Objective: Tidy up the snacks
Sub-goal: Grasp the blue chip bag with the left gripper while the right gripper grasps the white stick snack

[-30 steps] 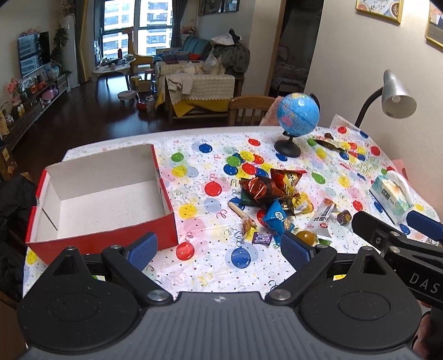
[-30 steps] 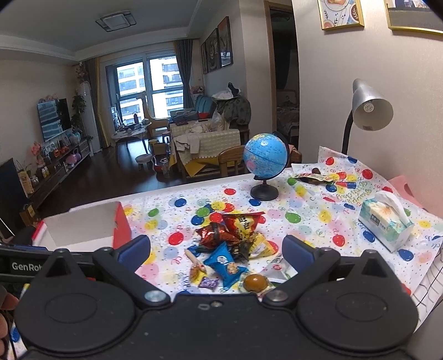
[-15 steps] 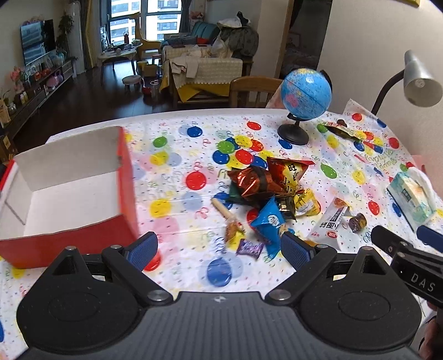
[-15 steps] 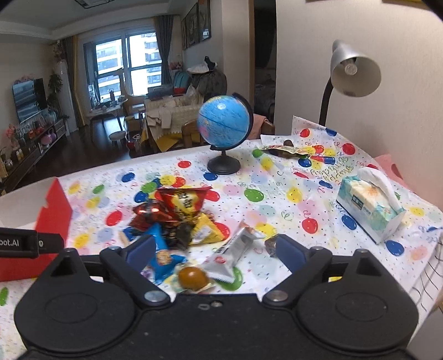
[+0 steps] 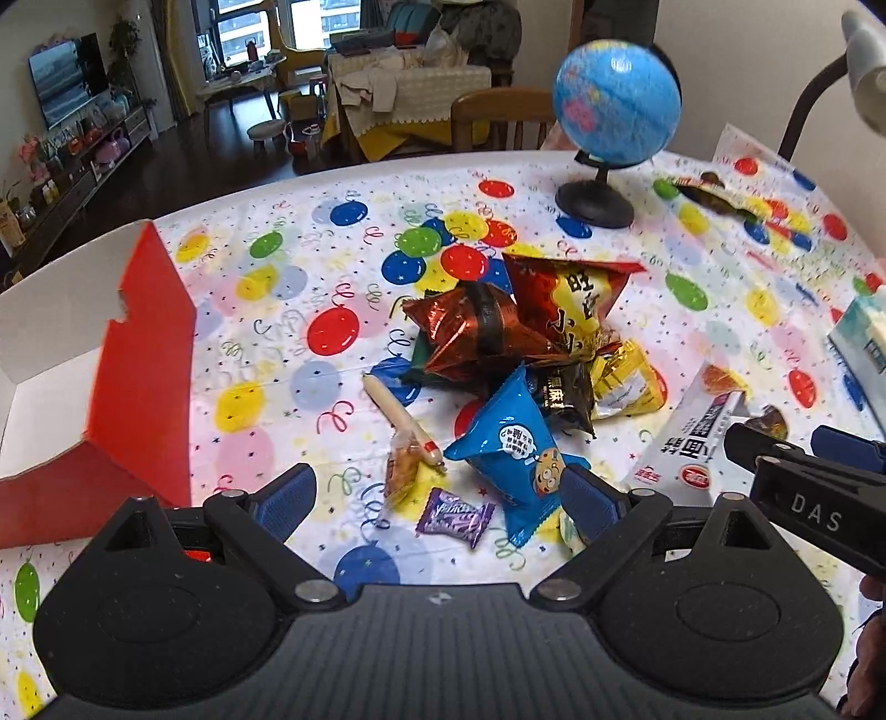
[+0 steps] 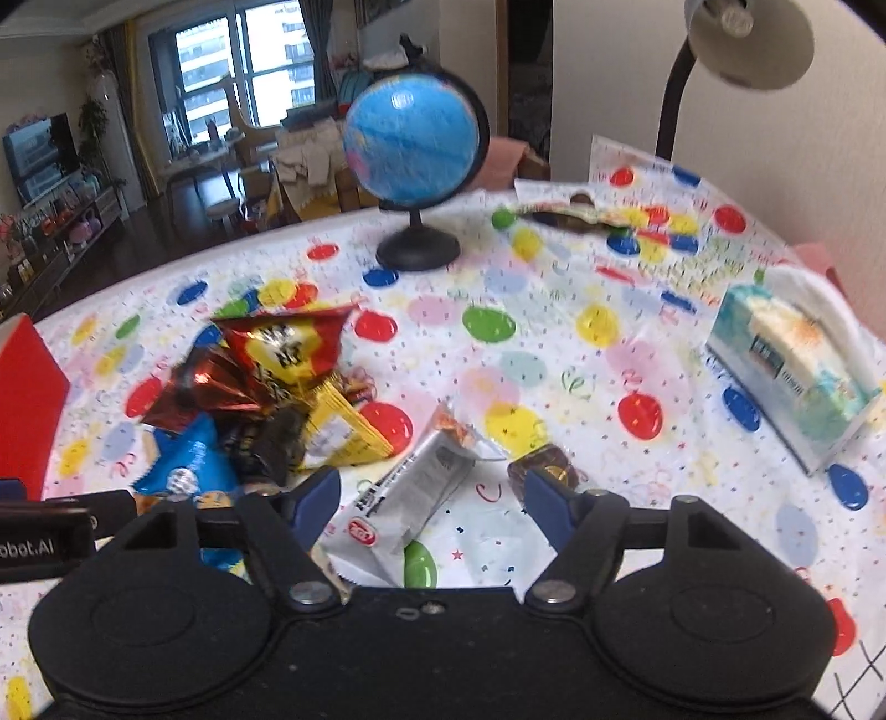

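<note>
1. Right gripper (image 6: 432,507) released, jaws just narrowing, astride the silver snack bar (image 6: 410,493); pads not yet pressing. Left gripper (image 5: 440,493) released, nothing held, over the purple candy (image 5: 455,516) and blue cookie pouch (image 5: 512,454).
2. Snacks piled mid-surface, none yet in the red box (image 5: 144,354) at left.
3. Risk: slick wrapper likely to slide or pinch at one end only; brown wrapped candy (image 6: 545,471) just beside the right pad, could get nudged or caught along.
4. Risk: both grippers close together over the pile; collision likely if both dropped at once.
5. Room: open tablecloth (image 5: 332,221) between pile and box. Tissue pack (image 6: 792,376) well right; globe (image 6: 415,144) and lamp (image 6: 742,39) behind, clear of the route. Near surface edge hidden.
</note>
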Demonstrator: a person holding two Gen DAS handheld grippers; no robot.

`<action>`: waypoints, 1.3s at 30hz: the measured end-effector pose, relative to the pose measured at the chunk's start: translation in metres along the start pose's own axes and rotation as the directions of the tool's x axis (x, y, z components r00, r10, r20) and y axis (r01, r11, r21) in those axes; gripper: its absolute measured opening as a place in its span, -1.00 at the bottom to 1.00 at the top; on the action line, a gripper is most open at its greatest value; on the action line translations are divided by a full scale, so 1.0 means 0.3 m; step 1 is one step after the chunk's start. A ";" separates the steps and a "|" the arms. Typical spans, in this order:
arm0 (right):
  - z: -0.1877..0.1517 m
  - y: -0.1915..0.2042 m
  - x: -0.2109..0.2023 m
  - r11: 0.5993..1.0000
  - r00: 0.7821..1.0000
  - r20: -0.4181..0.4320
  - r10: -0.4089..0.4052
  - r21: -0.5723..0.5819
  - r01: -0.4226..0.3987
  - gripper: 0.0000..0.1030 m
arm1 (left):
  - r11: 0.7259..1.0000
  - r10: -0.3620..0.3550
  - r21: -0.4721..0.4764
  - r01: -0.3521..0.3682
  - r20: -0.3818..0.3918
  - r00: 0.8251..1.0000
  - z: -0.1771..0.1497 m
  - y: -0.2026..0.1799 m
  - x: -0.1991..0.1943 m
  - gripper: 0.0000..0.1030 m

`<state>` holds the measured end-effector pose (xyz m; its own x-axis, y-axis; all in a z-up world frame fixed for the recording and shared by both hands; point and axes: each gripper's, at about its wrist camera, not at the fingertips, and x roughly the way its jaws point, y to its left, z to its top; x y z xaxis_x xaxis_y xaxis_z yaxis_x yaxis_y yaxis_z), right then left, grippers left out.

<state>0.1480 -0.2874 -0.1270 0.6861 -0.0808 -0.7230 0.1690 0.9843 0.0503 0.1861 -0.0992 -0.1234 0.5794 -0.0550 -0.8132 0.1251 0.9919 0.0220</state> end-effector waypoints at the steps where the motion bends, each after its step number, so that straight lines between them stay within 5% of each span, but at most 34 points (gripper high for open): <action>1: 0.000 0.000 0.015 1.000 1.000 -0.004 0.004 0.000 -0.004 0.37 | 1.000 0.000 0.006 0.000 -0.003 1.000 0.003 -0.009 0.014 0.85; 16: 0.035 0.007 0.167 0.999 0.997 -0.071 0.000 0.032 0.003 0.20 | 0.998 -0.063 0.005 0.064 -0.101 0.993 0.046 -0.061 0.200 0.74; 24: 0.024 0.007 0.201 0.998 0.994 -0.102 0.023 0.057 -0.017 -0.18 | 0.993 -0.122 -0.012 0.121 -0.129 0.984 0.056 -0.060 0.240 0.30; 28: 0.024 0.009 0.196 0.997 0.994 -0.100 0.037 0.071 -0.030 -0.31 | 0.992 -0.130 -0.021 0.128 -0.130 0.983 0.056 -0.055 0.238 0.24; 30: 0.022 0.009 0.193 0.996 0.994 -0.099 0.053 0.078 -0.045 -0.58 | 0.990 -0.140 -0.033 0.136 -0.132 0.981 0.055 -0.049 0.238 0.14; 39: 0.021 0.011 0.153 0.997 0.997 -0.066 0.051 0.068 -0.047 -0.80 | 0.989 -0.144 -0.043 0.140 -0.123 0.982 0.050 -0.034 0.208 0.03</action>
<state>0.1845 -0.2888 -0.1556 0.6460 -0.0199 -0.7631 0.1847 0.9740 0.1310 0.2331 -0.1146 -0.1657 0.4516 -0.1829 -0.8733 0.1705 0.9784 -0.1168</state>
